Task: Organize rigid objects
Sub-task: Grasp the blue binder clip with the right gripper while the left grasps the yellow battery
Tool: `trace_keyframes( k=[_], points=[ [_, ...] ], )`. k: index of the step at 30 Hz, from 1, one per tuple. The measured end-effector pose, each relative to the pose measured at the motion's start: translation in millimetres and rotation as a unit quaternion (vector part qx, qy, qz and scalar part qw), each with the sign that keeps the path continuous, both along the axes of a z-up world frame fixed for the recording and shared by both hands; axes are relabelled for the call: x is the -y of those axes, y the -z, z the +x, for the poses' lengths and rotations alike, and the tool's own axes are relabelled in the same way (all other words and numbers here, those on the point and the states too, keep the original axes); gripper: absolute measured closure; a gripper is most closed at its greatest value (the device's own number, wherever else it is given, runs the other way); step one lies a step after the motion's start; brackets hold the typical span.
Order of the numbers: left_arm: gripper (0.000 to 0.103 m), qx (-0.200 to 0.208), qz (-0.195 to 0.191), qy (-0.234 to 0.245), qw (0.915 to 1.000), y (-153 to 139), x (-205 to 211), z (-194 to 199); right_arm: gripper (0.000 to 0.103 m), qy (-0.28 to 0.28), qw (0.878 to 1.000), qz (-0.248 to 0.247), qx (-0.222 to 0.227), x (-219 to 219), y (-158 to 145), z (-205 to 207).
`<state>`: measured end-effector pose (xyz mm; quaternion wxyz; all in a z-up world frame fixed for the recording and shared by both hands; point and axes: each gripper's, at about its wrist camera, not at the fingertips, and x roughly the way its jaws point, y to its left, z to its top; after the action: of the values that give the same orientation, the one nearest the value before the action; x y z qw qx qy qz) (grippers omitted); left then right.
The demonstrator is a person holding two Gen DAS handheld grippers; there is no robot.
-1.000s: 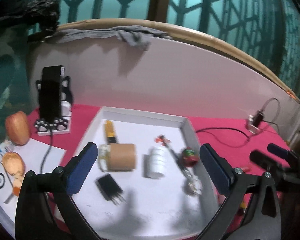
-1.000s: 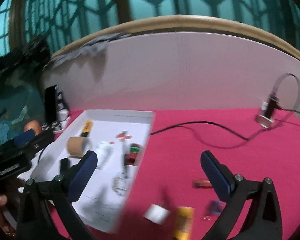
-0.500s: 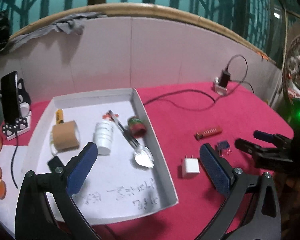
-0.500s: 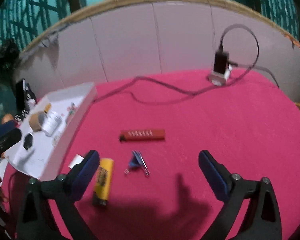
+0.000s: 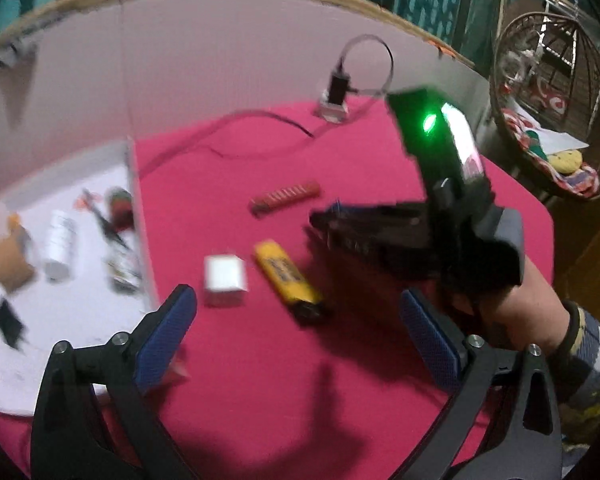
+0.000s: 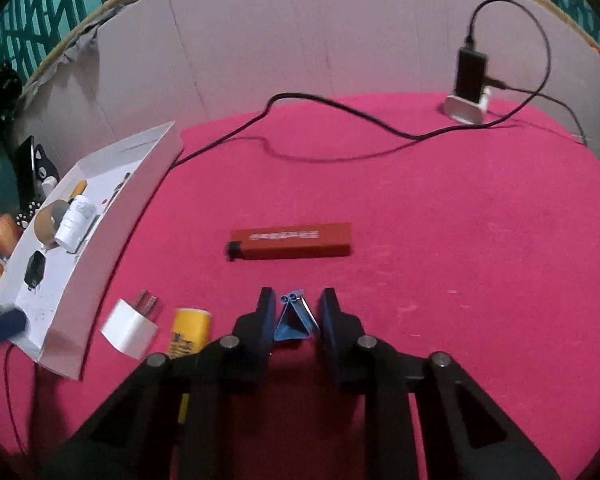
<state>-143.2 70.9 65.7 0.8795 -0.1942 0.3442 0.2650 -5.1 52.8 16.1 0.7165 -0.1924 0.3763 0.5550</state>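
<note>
A blue binder clip (image 6: 292, 320) lies on the red cloth between the fingers of my right gripper (image 6: 294, 312), which are narrowed around it, with small gaps on each side. A red rectangular stick (image 6: 290, 240) lies just beyond it; it also shows in the left wrist view (image 5: 286, 198). A white charger plug (image 6: 130, 324) and a yellow lighter (image 6: 190, 332) lie to the left, also in the left wrist view: plug (image 5: 225, 280), lighter (image 5: 288, 278). My left gripper (image 5: 296, 328) is open and empty above them. The white tray (image 6: 112, 232) holds several small items.
A black cable (image 6: 340, 120) runs across the far cloth to a phone on a white stand (image 6: 468, 92). A white wall board closes the back. Another phone stand (image 6: 32, 176) and fruit (image 6: 4, 236) sit left of the tray. A wicker basket (image 5: 552, 92) stands at the right.
My right gripper has moved down onto the blue clip and narrowed around it. My left gripper has swung right, away from the tray, toward the loose items on the cloth.
</note>
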Motion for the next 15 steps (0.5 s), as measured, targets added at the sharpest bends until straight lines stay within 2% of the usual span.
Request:
trace_keyframes(
  k=[4,6,9,11,15],
  points=[
    [0.010,-0.003,-0.051,0.006,0.9987,12.6,-2.3,17.4,0.081,0.042,0.999,0.006,-0.013,28.4,0.8,32.1],
    [0.024,-0.009,-0.076,0.006,0.9970,18.4,-5.4,26.8,0.081,0.059,0.998,0.011,-0.027,41.8,1.0,47.8],
    [0.026,-0.027,-0.102,-0.002,0.9944,28.6,-9.6,37.2,0.081,0.067,0.996,0.025,-0.054,53.5,1.8,58.3],
    [0.026,-0.044,-0.094,-0.010,0.9945,33.6,-11.0,44.3,0.081,0.067,0.996,0.027,-0.060,54.3,1.8,59.0],
    [0.026,-0.080,-0.050,-0.024,0.9953,34.0,-13.7,59.4,0.081,0.066,0.995,0.033,-0.073,56.6,2.4,61.3]
  ],
)
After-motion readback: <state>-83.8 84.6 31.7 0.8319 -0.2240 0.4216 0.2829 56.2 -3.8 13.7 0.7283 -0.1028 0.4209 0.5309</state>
